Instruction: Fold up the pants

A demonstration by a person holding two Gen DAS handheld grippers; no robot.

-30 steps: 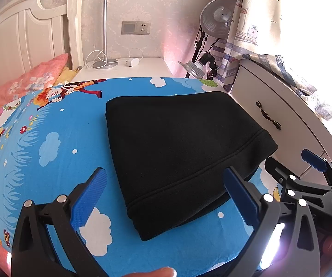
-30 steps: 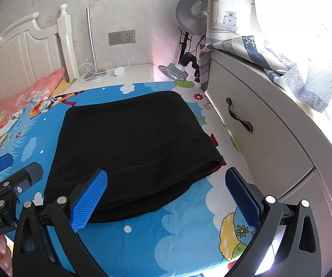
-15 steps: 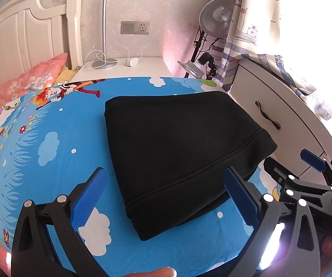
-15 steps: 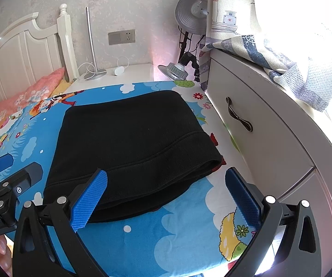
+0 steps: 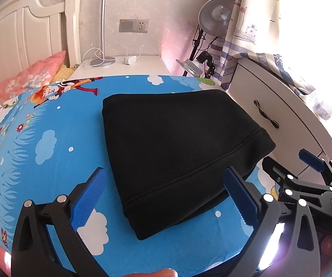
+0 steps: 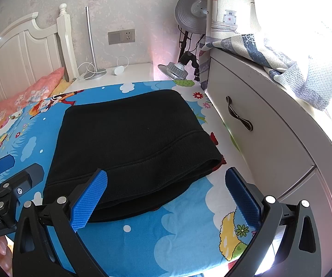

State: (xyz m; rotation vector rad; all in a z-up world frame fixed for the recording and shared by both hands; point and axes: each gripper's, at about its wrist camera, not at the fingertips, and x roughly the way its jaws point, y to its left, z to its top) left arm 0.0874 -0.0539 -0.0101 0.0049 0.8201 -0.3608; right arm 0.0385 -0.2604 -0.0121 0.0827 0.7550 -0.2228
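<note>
- Pants point(image 5: 177, 147), black and fleecy, lie folded into a compact stack on the bed point(image 5: 50, 143), toward its right edge; a stitched hem band runs along the near side, and layered edges show at the near right corner point(image 6: 203, 168).
- Left gripper point(image 5: 163, 196) hovers over the near edge of the bed with its blue-padded jaws spread wide, holding nothing; "enRobot.AI" is legible on its body in the right wrist view.
- Right gripper point(image 6: 166, 196) is likewise spread open and empty, just short of the pants.
- Bedsheet is bright blue with cartoon clouds and flowers; a pink pillow point(image 5: 20, 80) and white headboard point(image 5: 27, 39) sit left, a nightstand point(image 5: 124, 65) with a lamp behind, and a white drawer unit point(image 6: 258, 124) right.
</note>
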